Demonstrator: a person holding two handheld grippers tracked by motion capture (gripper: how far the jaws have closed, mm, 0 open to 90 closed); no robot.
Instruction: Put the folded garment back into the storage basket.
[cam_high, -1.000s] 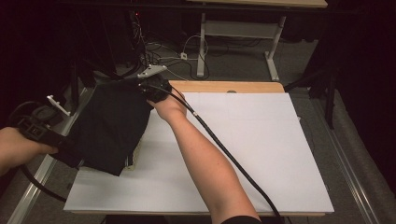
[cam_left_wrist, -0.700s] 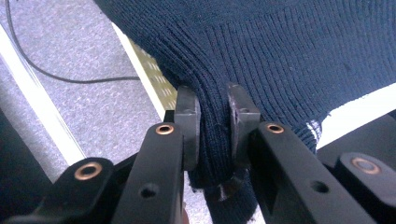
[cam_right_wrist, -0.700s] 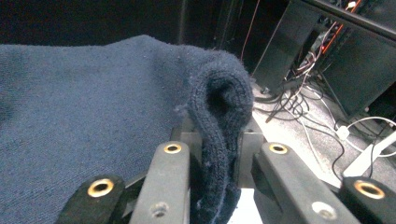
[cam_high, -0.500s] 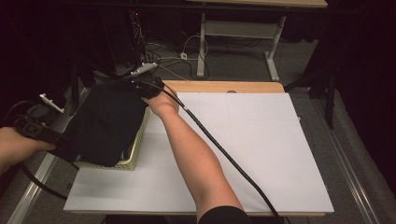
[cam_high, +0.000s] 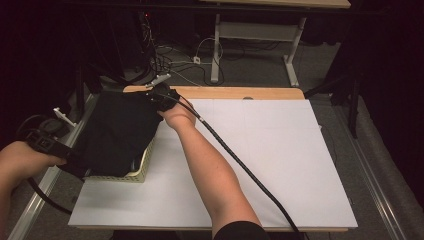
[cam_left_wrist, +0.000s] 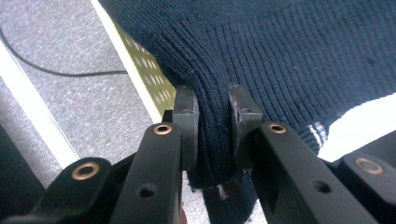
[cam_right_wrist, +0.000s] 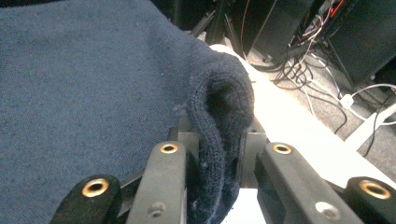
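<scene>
Left claw (cam_left_wrist: 212, 121) and right claw (cam_right_wrist: 217, 149) pinch the sweater (cam_high: 117, 132); high view adds basket (cam_high: 142, 167).

High overhead, two close views, shared sweater (cam_high: 117, 132)

We see a grey carpet floor (cam_high: 260, 65) strewn with cables (cam_high: 175, 60), a far desk (cam_high: 280, 30), and dark surroundings.

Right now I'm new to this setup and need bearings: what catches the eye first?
A dark navy knitted sweater hangs spread over a pale yellow perforated plastic basket at the white table's left edge. The left gripper and the right gripper each pinch a fold of it between black fingers.
</scene>
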